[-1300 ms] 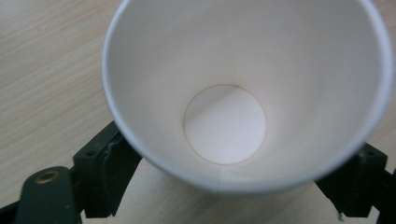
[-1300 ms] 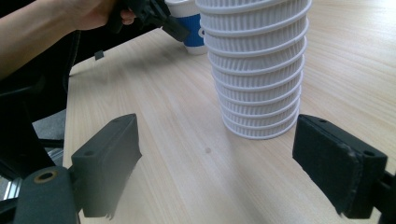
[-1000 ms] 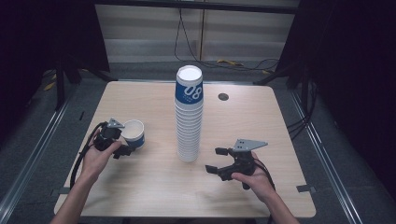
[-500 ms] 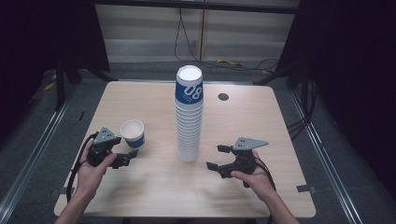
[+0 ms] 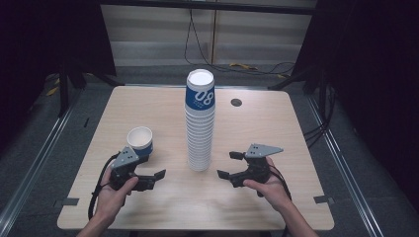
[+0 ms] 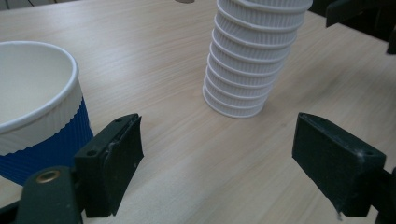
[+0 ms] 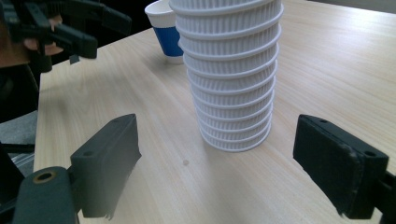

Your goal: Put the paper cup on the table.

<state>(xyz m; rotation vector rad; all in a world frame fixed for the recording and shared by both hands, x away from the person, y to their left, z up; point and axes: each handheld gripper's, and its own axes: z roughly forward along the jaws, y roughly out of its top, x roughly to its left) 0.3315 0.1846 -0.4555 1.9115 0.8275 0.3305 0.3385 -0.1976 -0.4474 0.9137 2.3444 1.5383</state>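
A tall stack of white ribbed paper cups (image 5: 200, 123), topped by a blue cup marked 08, stands mid-table. One blue-and-white cup (image 5: 140, 140) stands upright to its left. My left gripper (image 5: 157, 178) is open just in front of that cup, apart from it, jaws pointing right toward the stack. The cup (image 6: 32, 107) sits left of the left gripper (image 6: 217, 163), with the stack (image 6: 247, 60) ahead. My right gripper (image 5: 226, 165) is open to the right of the stack's base, holding nothing. The stack (image 7: 231, 70) stands ahead of the right gripper (image 7: 217, 168), a short gap away.
The wooden table (image 5: 296, 128) has a dark round hole (image 5: 236, 102) at the back right. Bare wood lies along the front edge between the hands. Cables run over the grey floor behind the table.
My left gripper has let go of the single cup and drawn back toward the front edge, turning toward the stack. The cup stays standing. The right gripper has hardly moved.
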